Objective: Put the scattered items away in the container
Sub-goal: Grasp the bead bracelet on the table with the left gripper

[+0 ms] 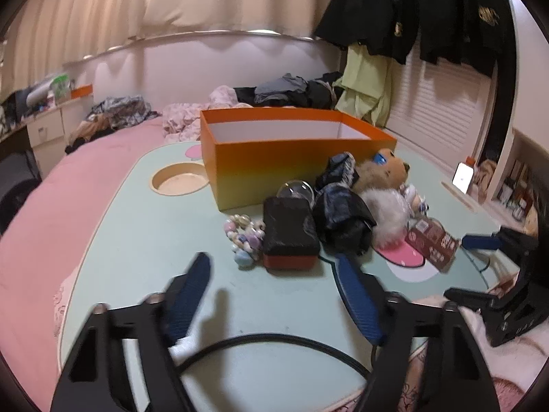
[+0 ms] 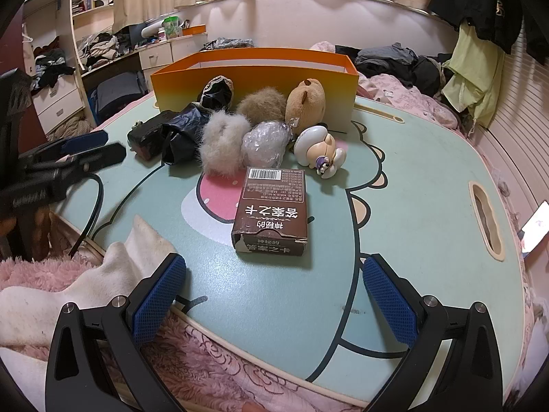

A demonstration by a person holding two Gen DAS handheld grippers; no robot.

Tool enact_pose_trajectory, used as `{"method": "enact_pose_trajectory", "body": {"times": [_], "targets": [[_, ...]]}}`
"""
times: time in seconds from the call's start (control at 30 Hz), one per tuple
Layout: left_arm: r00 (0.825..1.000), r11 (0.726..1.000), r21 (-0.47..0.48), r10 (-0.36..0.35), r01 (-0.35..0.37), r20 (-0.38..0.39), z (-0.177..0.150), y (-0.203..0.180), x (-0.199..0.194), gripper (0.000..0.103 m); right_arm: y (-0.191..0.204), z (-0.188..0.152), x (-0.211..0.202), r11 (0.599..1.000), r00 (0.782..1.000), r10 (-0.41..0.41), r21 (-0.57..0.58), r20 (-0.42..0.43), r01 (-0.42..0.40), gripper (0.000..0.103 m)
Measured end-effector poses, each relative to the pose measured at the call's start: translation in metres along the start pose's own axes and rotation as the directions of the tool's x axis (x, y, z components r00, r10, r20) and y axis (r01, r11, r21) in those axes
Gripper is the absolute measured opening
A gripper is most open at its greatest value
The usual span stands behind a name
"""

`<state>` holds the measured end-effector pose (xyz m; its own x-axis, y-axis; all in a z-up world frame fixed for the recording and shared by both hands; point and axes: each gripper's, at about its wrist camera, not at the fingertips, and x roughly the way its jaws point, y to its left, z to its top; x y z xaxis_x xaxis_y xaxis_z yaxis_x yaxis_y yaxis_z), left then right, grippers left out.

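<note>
An open orange box [image 1: 291,158] stands at the back of the cartoon lap table [image 2: 411,171]. In front of it lies a heap: a black-and-red box [image 1: 290,230], a bead bracelet [image 1: 243,237], a black bag [image 1: 343,219], fluffy pompoms [image 2: 223,144], a capybara plush [image 2: 307,99] and a small figurine [image 2: 320,147]. My left gripper [image 1: 271,257] stands open, its tips just short of the black-and-red box, touching nothing. A brown card box [image 2: 271,206] lies flat nearer the table's edge. Behind it my right gripper [image 2: 274,261] is open wide and empty.
The table has a round cup recess [image 1: 180,178] at the left and a handle slot [image 2: 485,219] at the right. A black cable [image 1: 274,340] loops over the near edge beside a white cloth [image 2: 137,250]. A lit phone [image 1: 463,176] leans at the right. Pink bedding [image 1: 51,206] surrounds the table.
</note>
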<state>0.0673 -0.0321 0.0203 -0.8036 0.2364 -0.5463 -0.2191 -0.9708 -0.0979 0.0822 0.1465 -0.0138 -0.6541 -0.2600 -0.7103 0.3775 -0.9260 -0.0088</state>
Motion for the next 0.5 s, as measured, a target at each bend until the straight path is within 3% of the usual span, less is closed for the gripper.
{"method": "enact_pose_trajectory", "body": {"times": [0.07, 0.17, 0.23, 0.33, 0.5], "targets": [[1.0, 0.999, -0.041, -0.02, 0.02, -0.004, 0.004, 0.01, 0.001, 0.052, 0.0, 0.0, 0.0, 1.0, 1.0, 0.0, -0.001, 0.0, 0.0, 0.103], [1.0, 0.995, -0.092, -0.025, 0.024, -0.01, 0.011, 0.022, 0.001, 0.051, 0.0, 0.0, 0.0, 1.0, 1.0, 0.001, -0.001, 0.001, -0.001, 0.103], [0.999, 0.995, -0.093, 0.019, -0.022, -0.029, 0.017, 0.026, 0.002, 0.05, 0.0, 0.0, 0.0, 1.0, 1.0, 0.001, -0.001, 0.002, -0.001, 0.103], [0.994, 0.994, -0.065, 0.08, -0.085, -0.076, 0.022, 0.027, 0.009, 0.031, 0.001, 0.001, 0.001, 1.0, 1.0, 0.002, -0.002, 0.004, -0.002, 0.103], [0.994, 0.996, -0.062, 0.056, -0.062, -0.098, 0.025, 0.025, 0.02, 0.029, 0.001, 0.001, 0.001, 1.0, 1.0, 0.003, -0.002, 0.005, -0.003, 0.103]]}}
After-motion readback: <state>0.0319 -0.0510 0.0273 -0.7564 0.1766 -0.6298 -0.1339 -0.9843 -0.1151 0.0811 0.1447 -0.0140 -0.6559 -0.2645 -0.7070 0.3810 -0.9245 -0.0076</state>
